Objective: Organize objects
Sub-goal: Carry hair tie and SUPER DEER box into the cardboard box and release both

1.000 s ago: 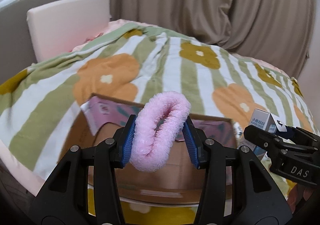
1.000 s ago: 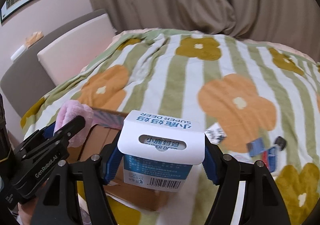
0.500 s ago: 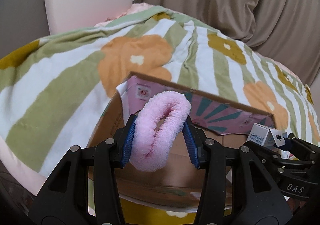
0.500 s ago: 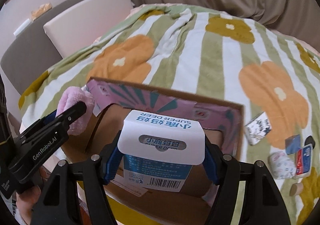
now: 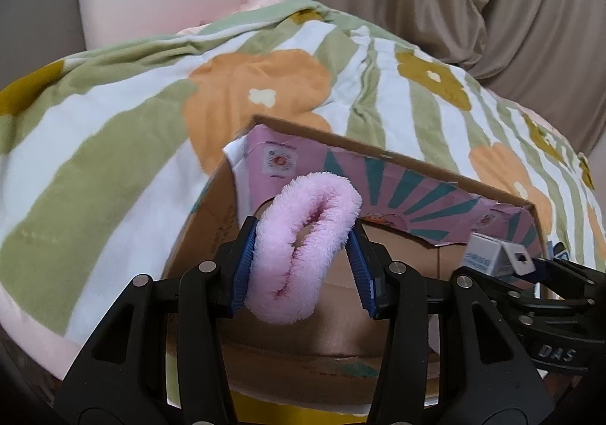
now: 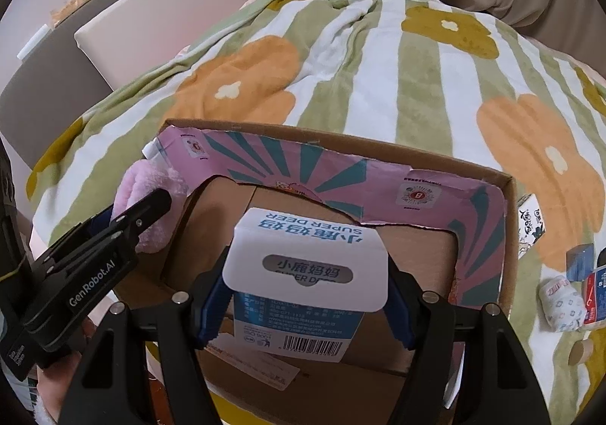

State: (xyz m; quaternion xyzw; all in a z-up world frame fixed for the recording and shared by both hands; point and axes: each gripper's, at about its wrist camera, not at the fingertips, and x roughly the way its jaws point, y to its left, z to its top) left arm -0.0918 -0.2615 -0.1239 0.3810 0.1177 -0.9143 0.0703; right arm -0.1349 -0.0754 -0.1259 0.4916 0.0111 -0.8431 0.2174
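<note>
The left gripper (image 5: 303,266) is clamped on a fluffy pink scrunchie (image 5: 303,247), squeezing the loop into a narrow oval between the blue pads (image 5: 244,266), with most of the plush standing up and forward of the fingertips. The right gripper (image 6: 303,296) is clamped on a white-and-blue carton (image 6: 303,281) printed "SUPER DEER", gripped at its sides just below the hang tab, barcode end nearest the camera. Directly ahead of and below both tools lies the open cardboard box (image 6: 507,235), its pink-and-teal inner flap (image 6: 341,175) folded down along the far wall; each held item appears to hang over the box's opening. The two tools are close together, the left one just to the left of the carton, so if both descend at once they could knock together. The scrunchie is soft and may cling to the ribbed pads on release, or catch on the left wall, which sits just beside it. The carton could tip as it drops and land on its edge. Well off to the right of the right tool, small packets (image 6: 560,300) lie scattered on the flowered blanket (image 6: 378,65), still outside the box; the soft bedding could let the box shift if it is bumped.
</note>
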